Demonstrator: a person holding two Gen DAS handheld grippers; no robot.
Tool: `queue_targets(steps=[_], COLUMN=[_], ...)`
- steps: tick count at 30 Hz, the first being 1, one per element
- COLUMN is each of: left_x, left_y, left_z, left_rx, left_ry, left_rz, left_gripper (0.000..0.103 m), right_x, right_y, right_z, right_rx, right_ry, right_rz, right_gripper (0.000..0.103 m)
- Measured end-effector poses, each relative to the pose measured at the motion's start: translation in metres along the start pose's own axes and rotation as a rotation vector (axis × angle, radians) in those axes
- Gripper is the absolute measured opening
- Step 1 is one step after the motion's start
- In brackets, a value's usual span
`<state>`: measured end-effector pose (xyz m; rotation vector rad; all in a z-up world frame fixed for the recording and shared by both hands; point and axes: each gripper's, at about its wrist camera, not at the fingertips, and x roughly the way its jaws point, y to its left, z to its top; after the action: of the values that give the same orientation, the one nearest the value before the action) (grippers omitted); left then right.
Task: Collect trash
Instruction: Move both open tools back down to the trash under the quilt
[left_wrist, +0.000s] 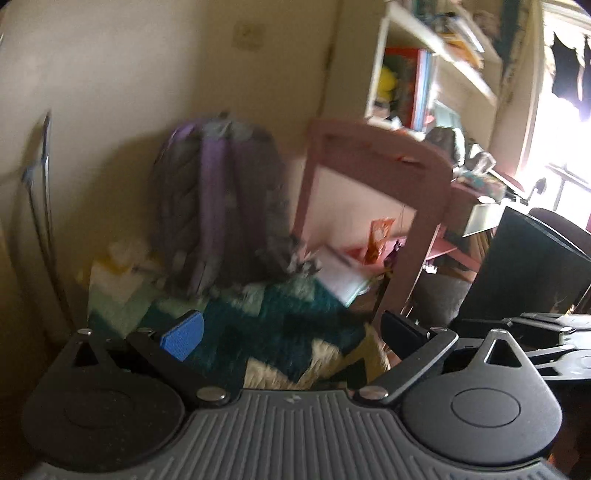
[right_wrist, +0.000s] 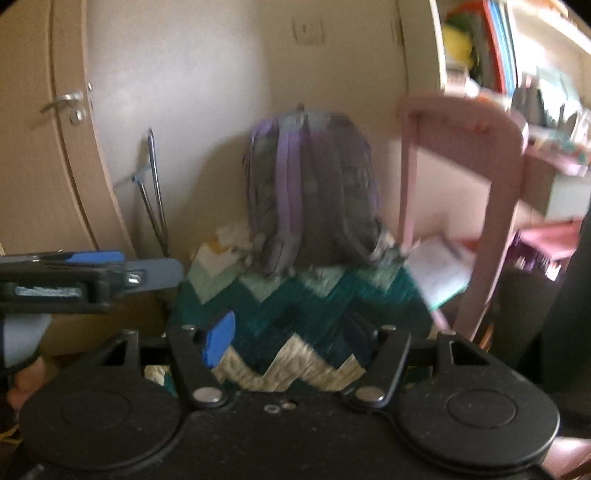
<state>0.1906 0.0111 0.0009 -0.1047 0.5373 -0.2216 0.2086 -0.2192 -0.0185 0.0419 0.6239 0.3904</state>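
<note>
The left tool (left_wrist: 291, 332) stands with its jaws spread wide and nothing between them, aimed at a fuzzy rug with teal, mint and cream zigzag bands (left_wrist: 280, 325). The right tool (right_wrist: 291, 338) is also apart, though less widely, and empty, facing the same zigzag rug (right_wrist: 303, 317) from slightly further left. Both views are blurred.

A grey and purple fabric backpack (left_wrist: 218, 206) stands upright at the far end of the rug against a cream wall (left_wrist: 147, 74). At its foot lie crumpled white scraps (right_wrist: 236, 236), likely the trash, beside the rug's pale edge; the blur hides what they are exactly. A white sheet of paper (left_wrist: 341, 277) lies tilted right of the backpack, under a pink wooden chair frame (left_wrist: 373, 155). An orange wrapper-like piece (left_wrist: 380, 236) shows beyond the chair. The left tool's side (right_wrist: 92, 273) appears at the right view's left edge, held by a hand (right_wrist: 22, 384).
</note>
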Motion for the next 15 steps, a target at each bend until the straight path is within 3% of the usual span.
queue_targets(steps=[2,5,9,12,15], left_x=[0.006,0.021,0.046,0.068,0.095], left_y=[0.024,0.051,0.083,0.107,0.127], left_z=[-0.018,-0.044,-0.082,-0.117,-0.154], left_rx=[-0.031,-0.028,-0.042,-0.086,-0.165], left_ry=[0.014,0.065,0.134,0.223,0.335], left_rz=[0.026,0.122,0.217,0.25,0.289], left_gripper=[0.103,0.103,0.103,0.103,0.103], right_x=[0.024,0.062,0.111,0.154,0.19], right_y=[0.005,0.01,0.02,0.018,0.015], right_z=[-0.011,-0.027,-0.053,-0.074,-0.101], right_rx=[0.029,0.064,0.047,0.075,0.08], right_ry=[0.034,0.094,0.19,0.31,0.377], right_rz=[0.0,0.004,-0.045,-0.057,-0.051], right_gripper=[0.064,0.064,0.064,0.064,0.064])
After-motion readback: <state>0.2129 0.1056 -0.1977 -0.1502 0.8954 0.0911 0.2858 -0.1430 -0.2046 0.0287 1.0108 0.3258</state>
